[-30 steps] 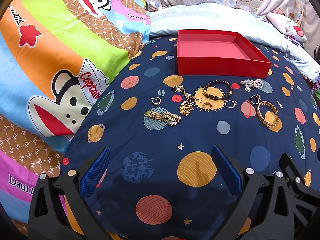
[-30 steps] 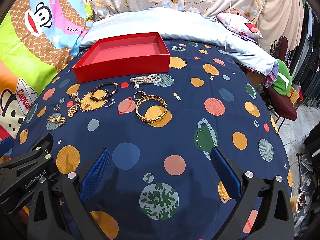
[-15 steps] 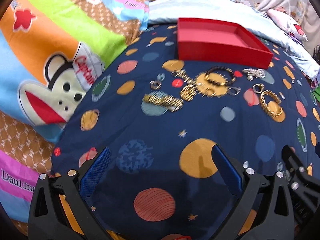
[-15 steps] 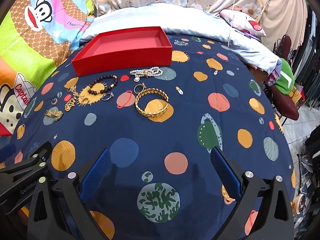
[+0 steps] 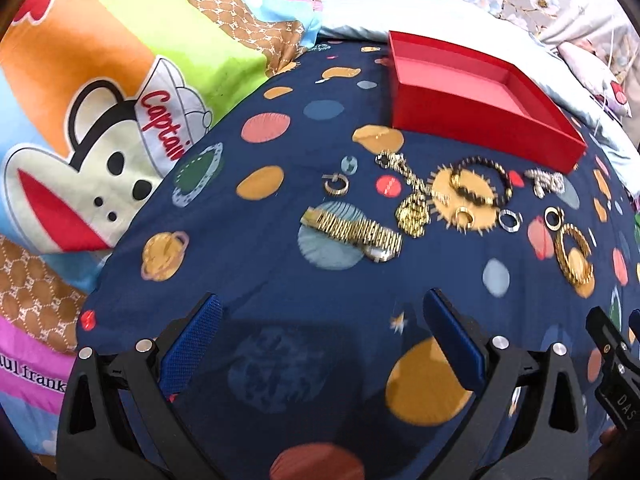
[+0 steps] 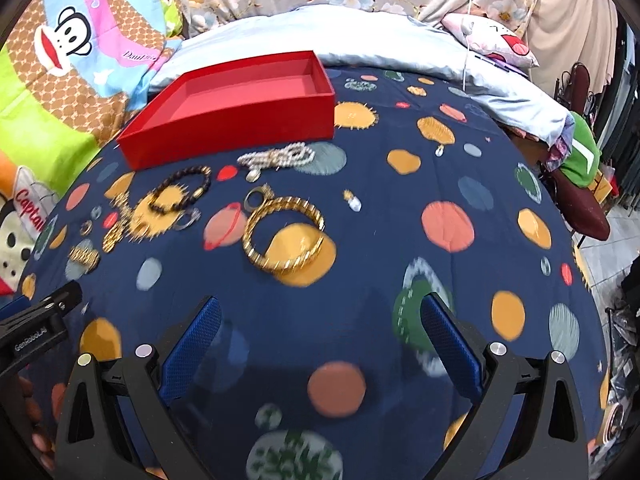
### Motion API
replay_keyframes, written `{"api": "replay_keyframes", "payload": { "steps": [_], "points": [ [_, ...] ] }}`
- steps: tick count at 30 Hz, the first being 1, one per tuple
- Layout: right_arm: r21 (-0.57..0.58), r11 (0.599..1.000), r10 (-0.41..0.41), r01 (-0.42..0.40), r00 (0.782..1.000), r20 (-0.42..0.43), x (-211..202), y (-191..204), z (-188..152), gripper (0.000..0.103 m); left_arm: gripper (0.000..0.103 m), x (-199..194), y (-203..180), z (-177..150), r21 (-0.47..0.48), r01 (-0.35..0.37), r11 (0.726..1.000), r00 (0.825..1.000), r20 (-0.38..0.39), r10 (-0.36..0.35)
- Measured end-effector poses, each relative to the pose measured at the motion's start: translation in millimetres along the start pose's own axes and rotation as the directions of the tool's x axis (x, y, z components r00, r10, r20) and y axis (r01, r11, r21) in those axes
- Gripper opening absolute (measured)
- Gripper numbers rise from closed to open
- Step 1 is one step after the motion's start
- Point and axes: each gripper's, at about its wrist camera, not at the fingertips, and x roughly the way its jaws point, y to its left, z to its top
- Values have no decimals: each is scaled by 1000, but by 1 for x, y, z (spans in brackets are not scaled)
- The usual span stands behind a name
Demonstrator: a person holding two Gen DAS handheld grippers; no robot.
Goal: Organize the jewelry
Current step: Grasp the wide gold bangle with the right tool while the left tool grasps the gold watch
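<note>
An empty red box (image 5: 476,100) (image 6: 240,108) sits at the back of a dark blue planet-print bedspread. In front of it lie several jewelry pieces: a gold watch (image 5: 354,232) (image 6: 85,257), a gold chain (image 5: 412,204), a dark bead bracelet (image 5: 482,184) (image 6: 180,194), a pearl strand (image 5: 546,180) (image 6: 276,158), a gold bangle (image 5: 574,254) (image 6: 284,236) and small rings (image 5: 336,184). My left gripper (image 5: 320,344) is open, just short of the watch. My right gripper (image 6: 320,340) is open, just short of the bangle. Both are empty.
A bright cartoon-monkey quilt (image 5: 100,120) rises on the left. A pale blue sheet (image 6: 360,36) and pillows lie behind the box. The bed edge drops off at right, with a chair and clothes (image 6: 580,184) beyond.
Both grippers have moved forward toward the jewelry, so it looks larger. The left has closed in on the watch, the right on the bangle. Both jaws stay open.
</note>
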Motion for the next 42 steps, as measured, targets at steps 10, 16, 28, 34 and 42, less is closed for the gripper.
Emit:
{"api": "replay_keyframes", "payload": {
  "steps": [10,16,28,34,42],
  "points": [
    [-21,998,65,-64,998,10,33,11,29,90,98,17,1,12,-11,-4,1000,1000,-5,4],
    [-44,995,90,-91,996,-22,52,19,36,75,98,20,6,13,-16,-8,1000,1000,-8,8],
    [-47,996,77,-77,997,-14,46,15,28,55,98,25,3,17,-33,3,999,1000,0,-3],
    [-39,996,78,-78,997,-6,42,12,22,55,94,29,-6,25,-51,38,998,999,6,-38],
    [-32,996,82,-82,997,-3,43,12,22,56,65,33,-14,27,32,33,999,999,-2,-33]
  ]
}}
